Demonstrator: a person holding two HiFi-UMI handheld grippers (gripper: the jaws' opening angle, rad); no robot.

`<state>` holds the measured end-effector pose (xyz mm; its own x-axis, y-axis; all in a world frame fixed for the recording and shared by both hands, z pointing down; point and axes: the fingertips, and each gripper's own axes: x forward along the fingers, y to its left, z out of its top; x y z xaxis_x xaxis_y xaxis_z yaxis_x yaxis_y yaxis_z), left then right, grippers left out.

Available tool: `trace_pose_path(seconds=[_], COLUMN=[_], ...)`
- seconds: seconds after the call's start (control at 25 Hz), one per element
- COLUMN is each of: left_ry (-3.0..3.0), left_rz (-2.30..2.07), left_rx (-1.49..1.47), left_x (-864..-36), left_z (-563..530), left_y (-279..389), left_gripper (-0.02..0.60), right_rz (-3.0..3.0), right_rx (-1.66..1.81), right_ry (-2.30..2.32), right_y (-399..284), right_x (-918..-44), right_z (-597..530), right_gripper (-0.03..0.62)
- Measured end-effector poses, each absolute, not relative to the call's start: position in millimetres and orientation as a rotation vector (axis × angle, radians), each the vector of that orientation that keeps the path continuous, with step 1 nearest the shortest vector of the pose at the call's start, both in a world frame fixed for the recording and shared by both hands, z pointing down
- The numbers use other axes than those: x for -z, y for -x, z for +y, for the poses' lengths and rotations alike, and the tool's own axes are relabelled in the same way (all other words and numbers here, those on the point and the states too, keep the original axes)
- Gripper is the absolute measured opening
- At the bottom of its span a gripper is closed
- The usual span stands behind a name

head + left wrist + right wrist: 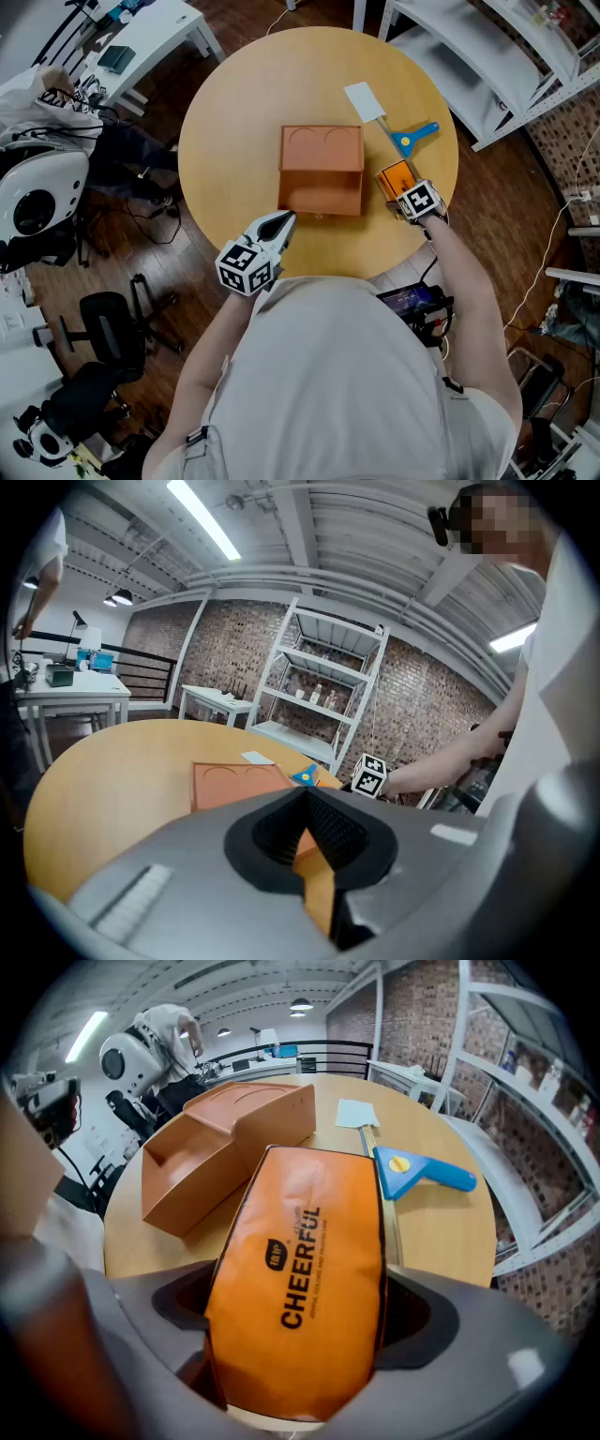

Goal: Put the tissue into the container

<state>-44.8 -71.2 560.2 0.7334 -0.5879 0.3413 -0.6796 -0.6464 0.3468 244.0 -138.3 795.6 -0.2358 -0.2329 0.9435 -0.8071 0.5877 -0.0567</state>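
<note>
right tongs (298, 1384) wide apart around orange tissue pack (300, 1279), left tongs (307, 847) closed

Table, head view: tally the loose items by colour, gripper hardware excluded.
Orange: 2, the container and the tissue pack
Blue: 1, the blue tool
White: 1, the white card
Total: 4
</note>
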Motion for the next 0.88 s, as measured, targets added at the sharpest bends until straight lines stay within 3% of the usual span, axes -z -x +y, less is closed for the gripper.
trace_pose_path(seconds=[0.12, 0.28, 0.52, 0.68, 0.88], left_ry=[-2.479, -2.477, -2.479, -2.421, -2.345], left_rz=[-0.972, -0.964, -0.985, -1.077, -1.184], left_rx=[-0.268, -0.268, -0.241, -0.219, -0.188], left_x=[-560, -564, -554, -555, -559], left_z=[-74, -74, -73, -72, -60], left_y=[49, 49, 47, 69, 102], left_gripper=[0.000, 0.000, 0.000, 0.000, 0.000], right_rz=[-1.796, -1.933, -2.159, -2.120, -1.942], right_rx=[-0.631, -0.504, -0.169, -0.014, 0.121], right_ry=[-0.854, -0.904, -0.498, -0.157, -0.005], right_y=[-243, -223, -111, -32, 4], right_x=[-777, -728, -657, -670, -717], right_z=[-145, -168, -158, -139, -138], right_gripper=[0.445, 0.436, 0.440, 0.440, 0.442])
